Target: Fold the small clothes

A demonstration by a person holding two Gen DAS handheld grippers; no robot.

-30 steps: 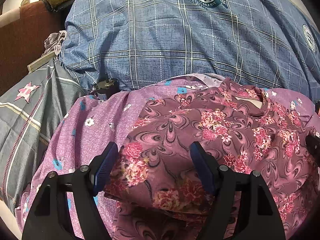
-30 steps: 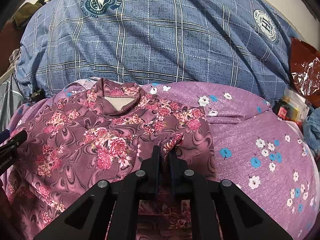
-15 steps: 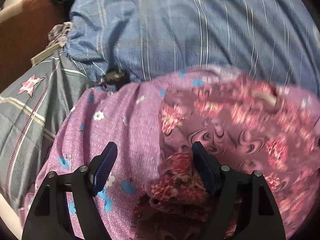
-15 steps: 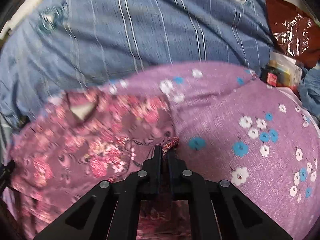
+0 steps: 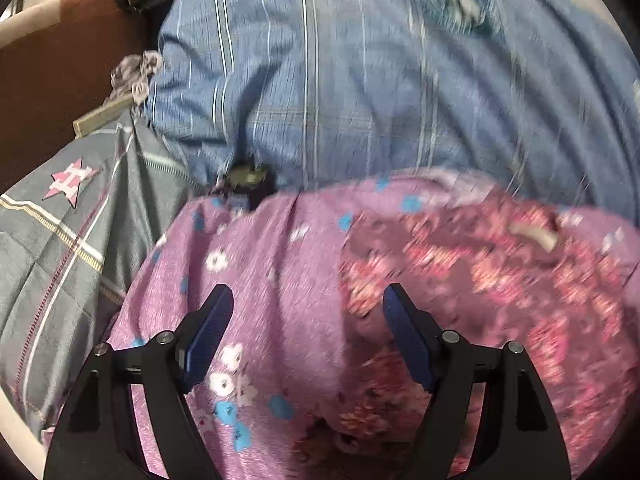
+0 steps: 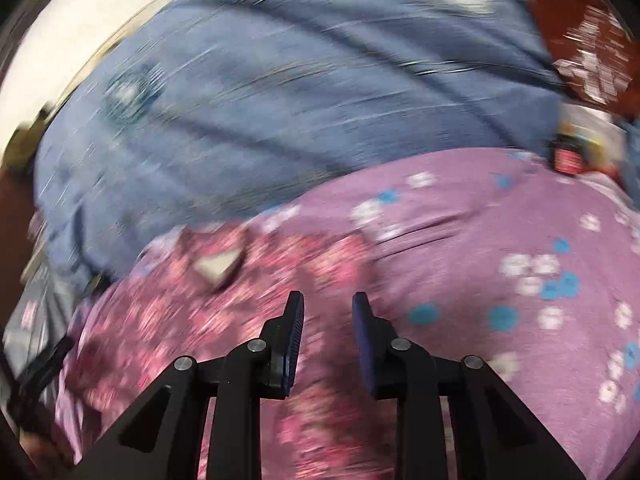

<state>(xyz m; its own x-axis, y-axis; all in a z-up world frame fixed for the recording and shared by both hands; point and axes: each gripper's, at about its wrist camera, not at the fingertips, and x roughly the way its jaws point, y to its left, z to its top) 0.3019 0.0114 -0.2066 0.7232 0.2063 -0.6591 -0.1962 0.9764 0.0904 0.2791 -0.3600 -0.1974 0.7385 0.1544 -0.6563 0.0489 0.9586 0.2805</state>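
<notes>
A small maroon floral top (image 5: pixel 500 292) lies on the purple flowered sheet (image 5: pixel 260 280), its neck opening toward the blue quilt. In the right wrist view the top (image 6: pixel 224 304) lies left of centre, blurred. My left gripper (image 5: pixel 306 332) is open and empty over the sheet, the top's left edge beside its right finger. My right gripper (image 6: pixel 328 328) is open with nothing between its fingers, above the top's right edge.
A blue checked quilt (image 5: pixel 360 80) is bunched behind the sheet. A grey star-print cover (image 5: pixel 60 220) lies left. A small dark object (image 5: pixel 248 180) sits at the quilt's edge. A red plastic bag (image 6: pixel 588 48) and small packages (image 6: pixel 568 152) sit far right.
My right gripper has opened and let go of the top's fold. Both grippers have moved outward, the left one off the top onto the sheet. Both views are motion-blurred.
</notes>
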